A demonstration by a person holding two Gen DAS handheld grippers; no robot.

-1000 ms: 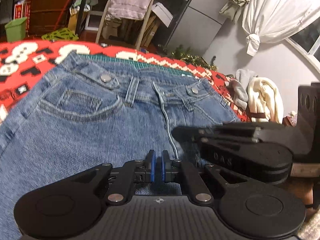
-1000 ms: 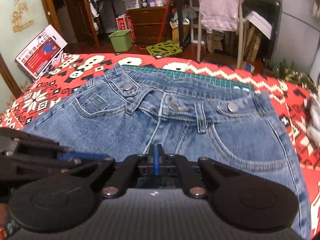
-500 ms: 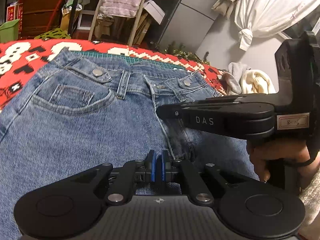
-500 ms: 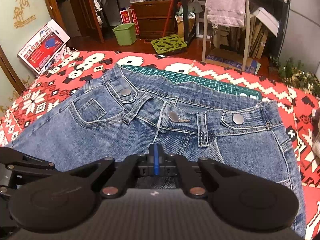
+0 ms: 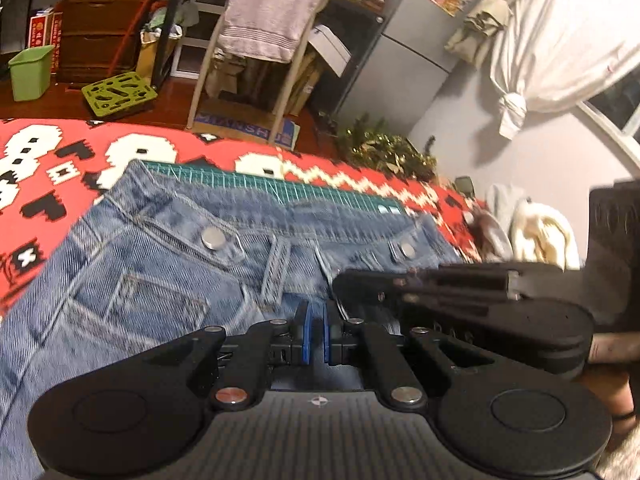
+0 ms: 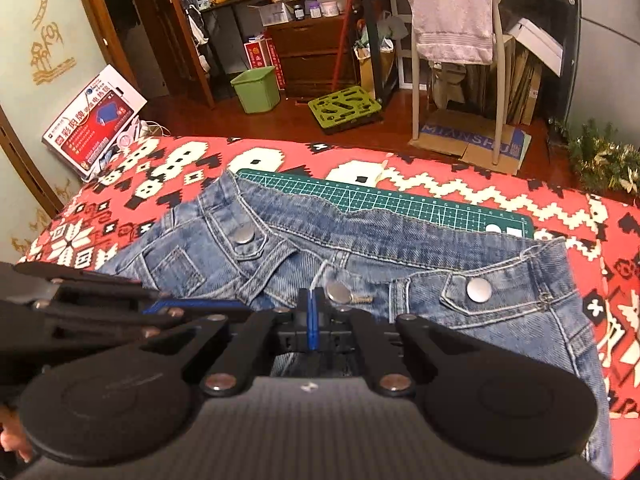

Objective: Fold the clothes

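Two tools over jeans (image 6: 400, 264); green mat (image 6: 400, 200) beneath waistband.

A towel-draped chair (image 6: 452, 40) stands on dark wood floor (image 6: 288, 120) near a knotted white curtain (image 5: 560, 48).

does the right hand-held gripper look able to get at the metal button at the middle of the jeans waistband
Probably yes. The right hand-held gripper sits just short of the middle button on the jeans, with nothing between them. Its jaws look shut, so they would need to open first.
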